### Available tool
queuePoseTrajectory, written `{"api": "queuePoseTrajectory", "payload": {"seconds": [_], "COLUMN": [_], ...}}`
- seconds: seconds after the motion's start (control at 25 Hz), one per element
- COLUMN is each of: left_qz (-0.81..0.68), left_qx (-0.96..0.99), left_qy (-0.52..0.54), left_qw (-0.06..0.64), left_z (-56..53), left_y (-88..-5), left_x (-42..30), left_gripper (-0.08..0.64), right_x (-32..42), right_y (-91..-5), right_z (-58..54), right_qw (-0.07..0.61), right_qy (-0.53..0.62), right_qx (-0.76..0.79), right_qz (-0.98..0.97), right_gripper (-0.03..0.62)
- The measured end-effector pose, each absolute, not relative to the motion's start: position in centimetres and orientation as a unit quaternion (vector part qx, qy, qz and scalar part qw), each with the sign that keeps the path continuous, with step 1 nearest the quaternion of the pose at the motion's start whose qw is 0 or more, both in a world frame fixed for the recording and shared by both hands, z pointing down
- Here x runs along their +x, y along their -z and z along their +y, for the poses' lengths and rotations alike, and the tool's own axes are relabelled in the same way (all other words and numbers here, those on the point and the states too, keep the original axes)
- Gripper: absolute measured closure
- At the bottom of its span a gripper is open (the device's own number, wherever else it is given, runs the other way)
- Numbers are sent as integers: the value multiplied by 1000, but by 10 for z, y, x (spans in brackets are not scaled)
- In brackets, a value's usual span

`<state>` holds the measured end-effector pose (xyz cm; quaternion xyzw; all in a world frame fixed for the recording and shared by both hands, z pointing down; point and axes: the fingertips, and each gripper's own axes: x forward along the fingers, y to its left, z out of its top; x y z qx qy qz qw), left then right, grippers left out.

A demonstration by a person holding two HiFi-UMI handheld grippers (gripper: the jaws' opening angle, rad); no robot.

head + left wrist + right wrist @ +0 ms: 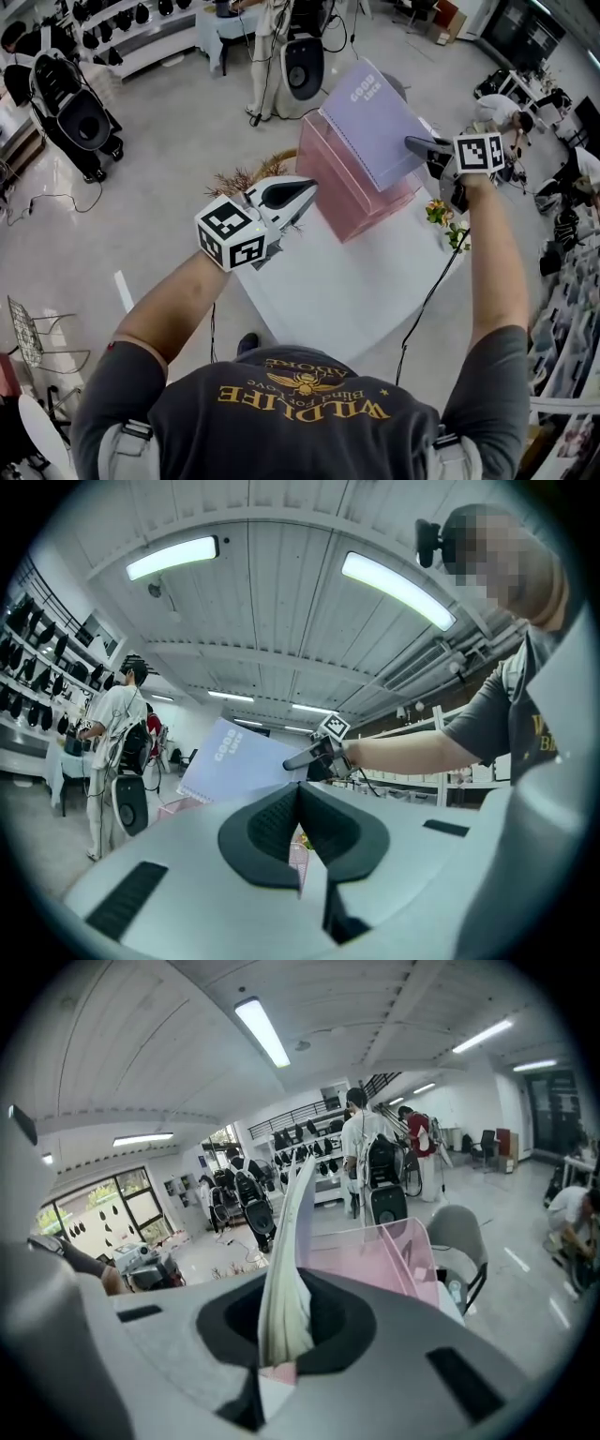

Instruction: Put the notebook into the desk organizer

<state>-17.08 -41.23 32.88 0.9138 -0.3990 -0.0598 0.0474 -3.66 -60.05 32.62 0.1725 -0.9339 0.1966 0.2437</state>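
One notebook [375, 117], one pink desk organizer [345, 192], one table [347, 286].

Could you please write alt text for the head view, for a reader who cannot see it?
The right gripper holds a lilac spiral notebook tilted above a pink desk organizer on a white table; the left gripper, shut and empty, hovers near the organizer.

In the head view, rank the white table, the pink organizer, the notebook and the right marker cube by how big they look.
1. white table
2. notebook and pink organizer: look alike; the notebook is held nearer the camera and hides part of the organizer, so unranked
3. right marker cube
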Motion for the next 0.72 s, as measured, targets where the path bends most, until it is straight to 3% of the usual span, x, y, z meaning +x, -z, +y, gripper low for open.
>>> {"api": "queuePoseTrajectory", "payload": {"seconds": [0.44, 0.72], "left_qz": [-408, -409], "left_qx": [910, 909], "left_qy": [56, 55], "left_qw": [55, 65], "left_z": [-437, -446], "left_y": [-343, -352], "left_x": [-179, -183], "left_gripper": [561, 561], "right_x": [-26, -18], "right_y": [-405, -449], "right_z": [-647, -670], "right_qw": [273, 344], "right_qy": [-305, -279], "right_qx": [173, 234], "right_qz": [-896, -865], "right_gripper": [561, 560]}}
